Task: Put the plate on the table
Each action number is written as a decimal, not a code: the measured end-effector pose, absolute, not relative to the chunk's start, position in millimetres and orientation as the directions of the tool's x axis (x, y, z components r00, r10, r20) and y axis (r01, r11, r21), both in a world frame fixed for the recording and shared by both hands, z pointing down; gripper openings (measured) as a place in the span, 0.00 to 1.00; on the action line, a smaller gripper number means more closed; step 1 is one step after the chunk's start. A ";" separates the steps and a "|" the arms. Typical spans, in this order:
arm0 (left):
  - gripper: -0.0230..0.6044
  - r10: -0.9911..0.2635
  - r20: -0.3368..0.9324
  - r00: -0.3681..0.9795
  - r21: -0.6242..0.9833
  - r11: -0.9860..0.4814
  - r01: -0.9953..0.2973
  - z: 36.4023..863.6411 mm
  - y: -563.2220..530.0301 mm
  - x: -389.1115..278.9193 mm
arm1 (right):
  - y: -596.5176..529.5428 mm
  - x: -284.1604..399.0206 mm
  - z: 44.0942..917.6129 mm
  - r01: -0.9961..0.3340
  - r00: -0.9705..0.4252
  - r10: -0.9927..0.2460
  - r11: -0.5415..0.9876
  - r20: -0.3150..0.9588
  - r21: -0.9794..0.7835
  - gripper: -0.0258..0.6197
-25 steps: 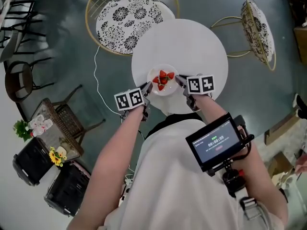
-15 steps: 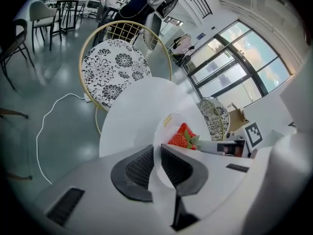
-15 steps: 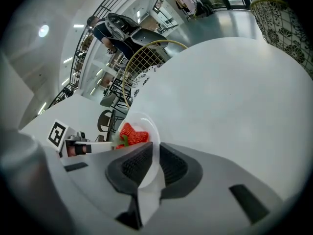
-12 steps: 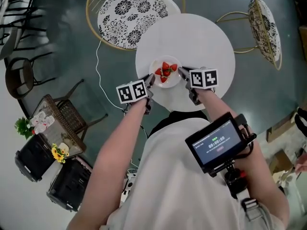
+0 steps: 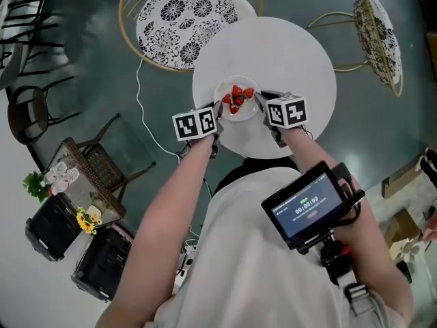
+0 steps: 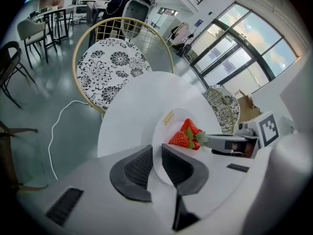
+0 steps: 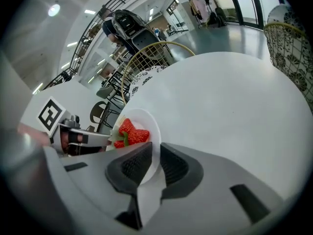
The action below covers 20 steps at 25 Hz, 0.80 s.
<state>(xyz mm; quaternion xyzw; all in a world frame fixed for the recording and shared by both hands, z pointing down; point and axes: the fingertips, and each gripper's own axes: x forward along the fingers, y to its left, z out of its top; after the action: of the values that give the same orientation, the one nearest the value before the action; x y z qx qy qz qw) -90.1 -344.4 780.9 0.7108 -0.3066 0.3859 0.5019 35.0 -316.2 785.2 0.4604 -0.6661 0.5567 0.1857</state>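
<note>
A small white plate (image 5: 237, 109) with strawberries (image 5: 236, 98) is held over the round white table (image 5: 287, 53), near its front-left part. My left gripper (image 5: 218, 110) is shut on the plate's left rim (image 6: 157, 151), and my right gripper (image 5: 258, 102) is shut on its right rim (image 7: 155, 153). In the left gripper view the strawberries (image 6: 188, 135) lie beyond the jaws, with the right gripper (image 6: 230, 143) across the plate. In the right gripper view the strawberries (image 7: 129, 133) and the left gripper (image 7: 80, 140) show likewise.
A gold wire chair with a black-and-white patterned cushion (image 5: 181, 19) stands at the table's far left. A second such chair (image 5: 377, 36) stands at the right. A white cable (image 5: 140, 108) trails on the dark floor. A wicker chair (image 5: 92, 173) and black cases (image 5: 48, 227) lie left.
Both grippers have carried the plate a little farther over the table, away from its near edge. Their grip on the rim is unchanged.
</note>
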 end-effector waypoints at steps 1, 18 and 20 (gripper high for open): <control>0.10 -0.045 0.862 0.504 0.466 -0.316 -0.826 781.3 -344.4 -90.9 | -316.7 33.6 784.5 -0.826 -0.507 -0.404 -0.026 0.762 -0.563 0.09; 0.12 -0.041 0.888 0.458 0.410 -0.383 -0.828 785.5 -342.9 -92.6 | -317.3 30.4 785.1 -0.886 -0.455 -0.374 0.100 0.808 -0.453 0.12; 0.12 -0.040 0.882 0.470 0.426 -0.364 -0.829 787.2 -343.7 -92.7 | -318.1 30.1 786.9 -0.885 -0.458 -0.373 0.105 0.807 -0.454 0.12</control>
<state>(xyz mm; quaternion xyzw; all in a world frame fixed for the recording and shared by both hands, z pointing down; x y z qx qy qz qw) -92.7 -343.7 787.2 0.7138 -0.3041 0.4151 0.4751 30.1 -318.1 786.9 0.4513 -0.6967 0.4938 0.2593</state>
